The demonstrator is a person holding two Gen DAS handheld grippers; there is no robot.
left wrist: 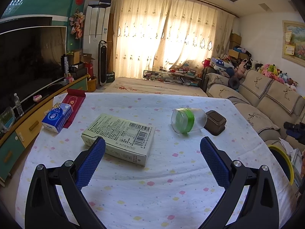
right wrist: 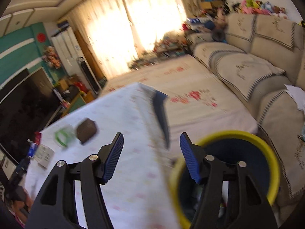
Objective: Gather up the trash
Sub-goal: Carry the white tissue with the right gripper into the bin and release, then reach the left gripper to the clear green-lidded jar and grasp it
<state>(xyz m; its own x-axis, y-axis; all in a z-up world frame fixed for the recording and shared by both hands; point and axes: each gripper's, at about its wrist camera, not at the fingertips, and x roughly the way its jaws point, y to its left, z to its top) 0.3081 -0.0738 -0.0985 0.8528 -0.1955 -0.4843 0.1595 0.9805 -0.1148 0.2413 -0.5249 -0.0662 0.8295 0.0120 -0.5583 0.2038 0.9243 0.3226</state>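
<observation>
Two jaws open; carton and bottle on table

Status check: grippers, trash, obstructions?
Left gripper open, empty, over pale cardboard box. Right gripper open, empty, beside yellow-rimmed bin. Nothing blocking.

The left wrist view sits low over the near edge of the cloth-covered table, level, looking along it toward the curtained window, with the television at left and the sofa at right. The right wrist view is rolled and blurred, looking from the table's right side down over the yellow-rimmed bin close below. Both share the table, the window, the sofa, and the bin.
</observation>
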